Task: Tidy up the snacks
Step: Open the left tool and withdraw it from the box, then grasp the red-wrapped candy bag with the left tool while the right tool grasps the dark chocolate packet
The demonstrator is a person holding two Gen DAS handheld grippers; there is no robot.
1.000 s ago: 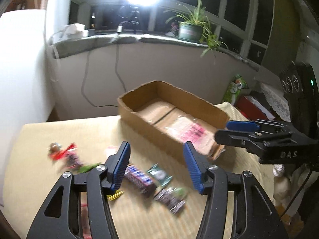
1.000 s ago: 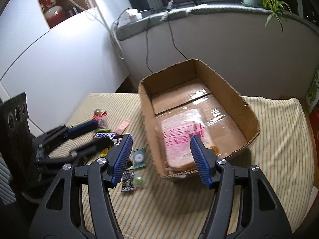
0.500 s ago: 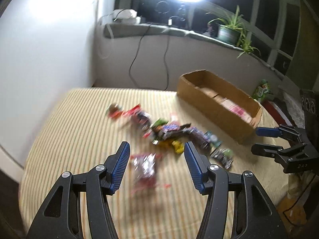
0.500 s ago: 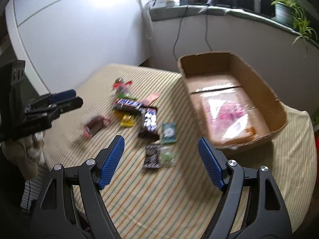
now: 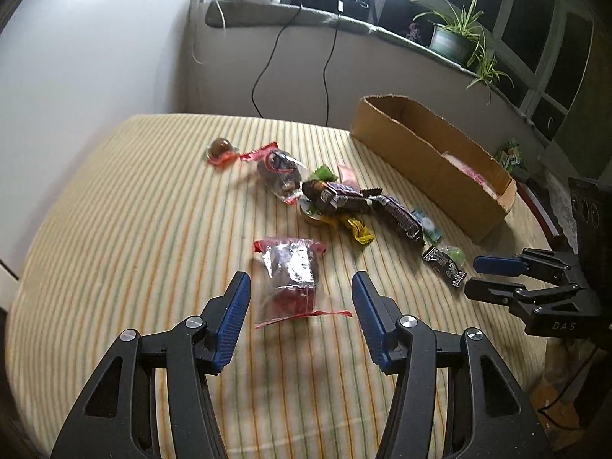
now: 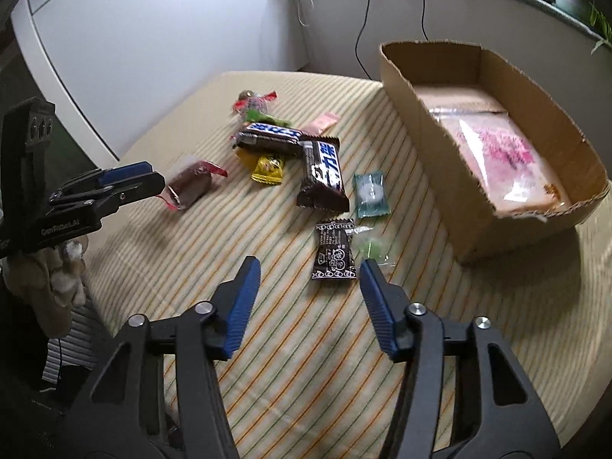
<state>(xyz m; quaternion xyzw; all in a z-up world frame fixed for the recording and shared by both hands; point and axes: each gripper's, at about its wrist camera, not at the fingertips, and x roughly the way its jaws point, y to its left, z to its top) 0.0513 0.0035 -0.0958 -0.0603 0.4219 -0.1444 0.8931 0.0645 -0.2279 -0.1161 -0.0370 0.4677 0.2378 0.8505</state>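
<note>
Several wrapped snacks lie on a striped tablecloth (image 5: 126, 237). My left gripper (image 5: 300, 290) is open, its jaws on either side of a clear red-edged snack bag (image 5: 292, 271), above it. My right gripper (image 6: 310, 279) is open, just short of a small black packet (image 6: 333, 248). Dark chocolate bars (image 6: 321, 176) and a yellow candy (image 6: 268, 167) lie beyond. An open cardboard box (image 6: 428, 126) holds a pink-printed packet (image 6: 505, 160). The box also shows in the left wrist view (image 5: 428, 164).
A teal sweet (image 6: 370, 194) and a green candy (image 6: 371, 248) lie near the box. A wall stands to the left (image 5: 76, 57). A windowsill carries a potted plant (image 5: 455, 38) and cables. The table edge is close in front of both grippers.
Both grippers have pulled back from the box and swung left over the loose snacks. The left one has come down around the red-edged bag, and the right one nears the black packet.
</note>
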